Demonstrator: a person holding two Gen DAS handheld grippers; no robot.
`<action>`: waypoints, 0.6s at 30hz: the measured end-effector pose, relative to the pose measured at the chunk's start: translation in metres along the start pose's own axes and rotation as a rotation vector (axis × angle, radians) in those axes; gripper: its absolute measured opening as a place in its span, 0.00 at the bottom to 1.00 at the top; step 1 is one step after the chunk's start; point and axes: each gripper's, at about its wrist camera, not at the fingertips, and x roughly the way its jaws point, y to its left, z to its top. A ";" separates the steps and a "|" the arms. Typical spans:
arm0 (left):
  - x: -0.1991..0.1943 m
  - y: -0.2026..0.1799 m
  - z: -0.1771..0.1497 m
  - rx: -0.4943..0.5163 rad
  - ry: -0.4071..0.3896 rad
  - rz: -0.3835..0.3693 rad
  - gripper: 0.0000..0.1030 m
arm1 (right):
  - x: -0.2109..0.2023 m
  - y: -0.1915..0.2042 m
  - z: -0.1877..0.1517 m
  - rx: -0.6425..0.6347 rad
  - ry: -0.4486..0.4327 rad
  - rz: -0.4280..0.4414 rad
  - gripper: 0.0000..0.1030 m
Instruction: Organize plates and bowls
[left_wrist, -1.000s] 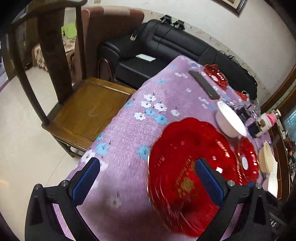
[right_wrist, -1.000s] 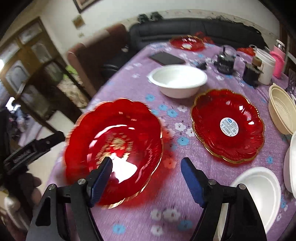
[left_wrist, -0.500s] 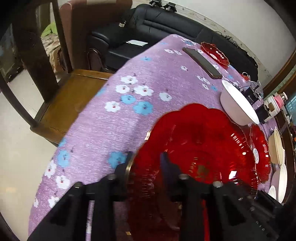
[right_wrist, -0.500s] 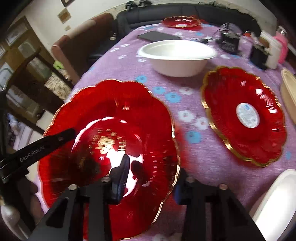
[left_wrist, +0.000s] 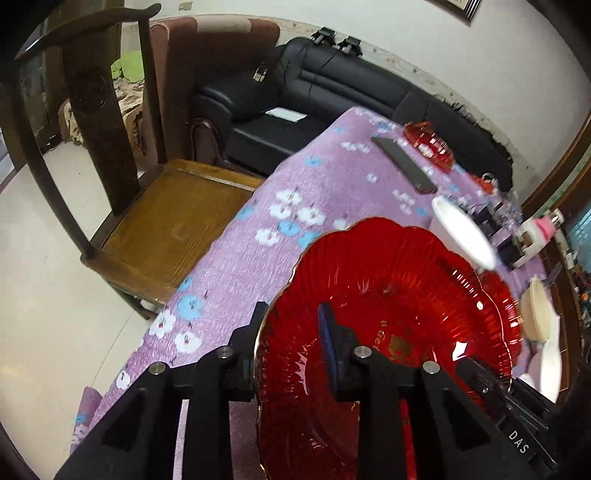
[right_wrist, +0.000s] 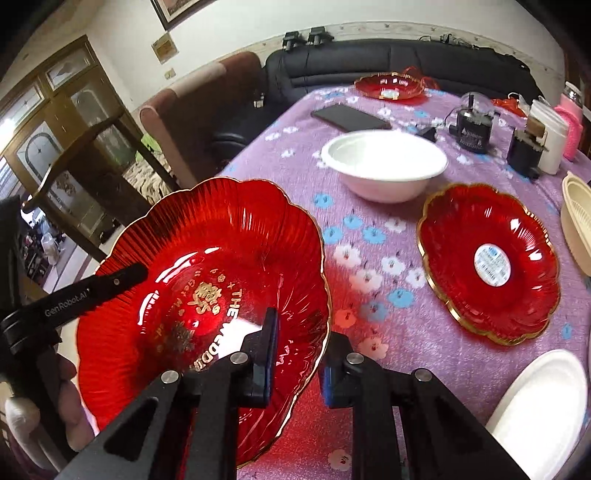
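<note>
A large red scalloped plate with gold lettering (right_wrist: 207, 258) is held off the purple flowered tablecloth, tilted. My left gripper (left_wrist: 291, 332) is shut on its left rim, and shows in the right wrist view (right_wrist: 92, 291). My right gripper (right_wrist: 299, 347) is shut on its near right rim. The same plate fills the left wrist view (left_wrist: 399, 295). A second red plate with a white sticker (right_wrist: 487, 262) lies flat to the right. A white bowl (right_wrist: 384, 162) stands behind. A third red plate (right_wrist: 388, 86) sits at the far end.
A cream basket (right_wrist: 576, 221) and a white bowl (right_wrist: 543, 398) are at the right edge. A black phone (right_wrist: 351, 116), black devices (right_wrist: 472, 129) and a white jar (right_wrist: 550, 136) stand at the back. A wooden chair (left_wrist: 162, 218) stands by the table's left edge.
Both grippers went from open around the red plate to shut on its opposite rims. The plate has risen off the cloth and tilted.
</note>
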 end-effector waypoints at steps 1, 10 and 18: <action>0.005 0.001 -0.003 0.002 0.013 0.014 0.25 | 0.005 -0.001 -0.003 0.002 0.013 -0.006 0.20; 0.019 -0.002 -0.020 0.021 0.043 0.038 0.48 | 0.020 -0.006 -0.017 -0.003 0.062 -0.031 0.22; -0.046 -0.013 -0.042 0.058 -0.165 0.212 0.82 | -0.053 -0.008 -0.031 -0.048 -0.127 -0.020 0.55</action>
